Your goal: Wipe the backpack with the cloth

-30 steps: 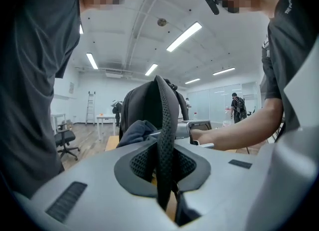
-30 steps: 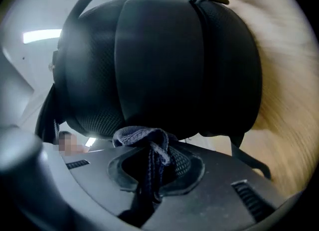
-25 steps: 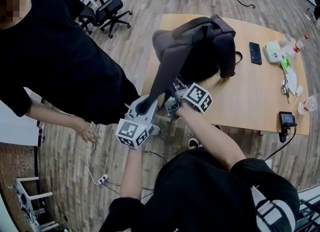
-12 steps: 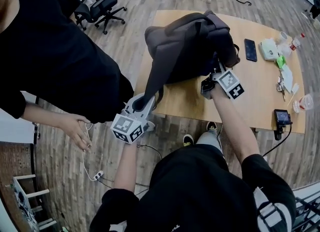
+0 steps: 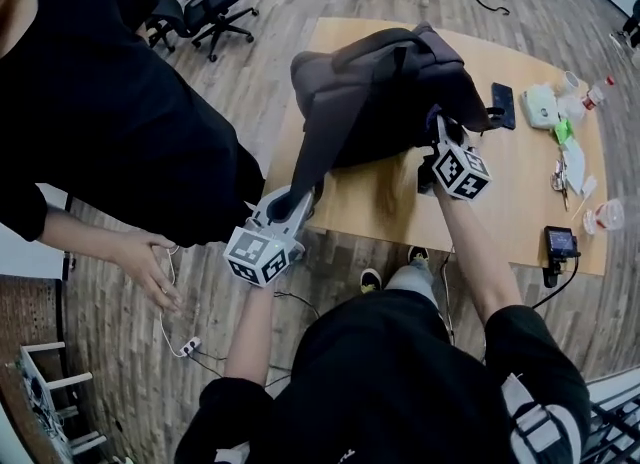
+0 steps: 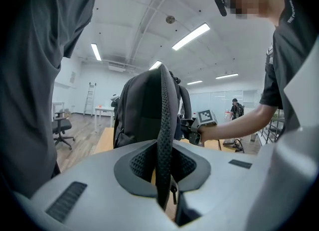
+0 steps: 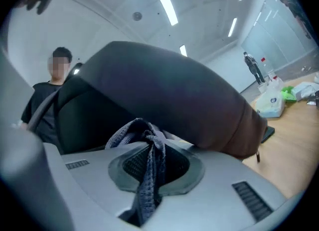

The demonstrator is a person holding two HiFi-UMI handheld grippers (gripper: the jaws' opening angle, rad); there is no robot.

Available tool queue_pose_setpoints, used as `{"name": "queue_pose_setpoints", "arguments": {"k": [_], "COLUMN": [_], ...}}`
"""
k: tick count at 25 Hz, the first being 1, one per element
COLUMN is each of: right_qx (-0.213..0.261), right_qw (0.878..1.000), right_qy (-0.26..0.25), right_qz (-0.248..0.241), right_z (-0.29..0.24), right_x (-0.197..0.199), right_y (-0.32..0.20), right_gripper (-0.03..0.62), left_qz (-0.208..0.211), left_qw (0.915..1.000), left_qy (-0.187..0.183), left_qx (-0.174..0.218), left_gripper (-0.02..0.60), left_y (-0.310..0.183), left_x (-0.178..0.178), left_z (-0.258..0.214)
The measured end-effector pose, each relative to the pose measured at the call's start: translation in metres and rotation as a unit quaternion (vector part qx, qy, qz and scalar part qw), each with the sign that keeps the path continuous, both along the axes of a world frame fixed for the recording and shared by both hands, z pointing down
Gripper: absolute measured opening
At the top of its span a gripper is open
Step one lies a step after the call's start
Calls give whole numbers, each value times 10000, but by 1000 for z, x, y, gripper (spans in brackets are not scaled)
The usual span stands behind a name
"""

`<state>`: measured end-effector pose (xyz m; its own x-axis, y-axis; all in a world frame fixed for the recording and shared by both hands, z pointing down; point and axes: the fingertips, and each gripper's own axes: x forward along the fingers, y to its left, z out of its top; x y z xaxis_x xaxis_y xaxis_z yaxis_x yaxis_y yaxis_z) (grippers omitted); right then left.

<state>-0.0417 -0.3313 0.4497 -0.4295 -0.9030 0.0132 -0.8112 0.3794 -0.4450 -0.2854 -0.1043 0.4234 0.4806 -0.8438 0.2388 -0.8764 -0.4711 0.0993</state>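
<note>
A dark brown backpack stands on the wooden table. One shoulder strap is stretched off the table's near left edge, and my left gripper is shut on it. In the left gripper view the mesh strap runs straight between the jaws up to the backpack. My right gripper is at the backpack's near right side, shut on a grey cloth. The cloth bunches against the backpack's fabric; I cannot tell how firmly it presses.
On the table's right part lie a phone, a white box, a bottle, a plastic cup and a small device with a cable. A bystander in black stands at left. An office chair is behind.
My right gripper has swung from beside the left gripper at the table's near left edge over to the backpack's right side, rolling as it went. The left gripper keeps hold of the strap.
</note>
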Motion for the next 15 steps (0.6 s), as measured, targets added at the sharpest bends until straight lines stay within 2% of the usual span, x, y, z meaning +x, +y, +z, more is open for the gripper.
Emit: {"name": "queue_pose_setpoints", "arguments": {"k": [4,6,8,10,11,13,15], "right_qx": [251,192,228,500,624,674,675], "right_qw": [9973,9961,9902,9734,9667,9635,9627], "right_qy": [648,722,738,899,964,945,891], "right_qz": [-253,-479,-1167,-2046,-2288,-2411,-2466], "right_z": [-3,-3,-6,-20,-28,-39,-44], "right_x": [-55,-89,-139,-192,-209,-216,-211], "right_y": [56,80,107,132,139,143,146], "right_gripper": [46,46,48,48,48,48,48], "left_qz": [-34,-25,-50,-152,-215,-318,-365], "left_qw": [9999,9997,9993,9990,9988,9983,9977], "left_qy": [-115,-152,-198,-216,-215,-230,-296], "left_qx": [99,204,311,363,382,440,479], "left_gripper": [51,51,51,57,78,156,175], "left_y": [-5,-5,-1,6,10,20,34], "left_x": [5,11,13,8,4,-4,-10], "left_z": [5,7,9,10,10,9,9]}}
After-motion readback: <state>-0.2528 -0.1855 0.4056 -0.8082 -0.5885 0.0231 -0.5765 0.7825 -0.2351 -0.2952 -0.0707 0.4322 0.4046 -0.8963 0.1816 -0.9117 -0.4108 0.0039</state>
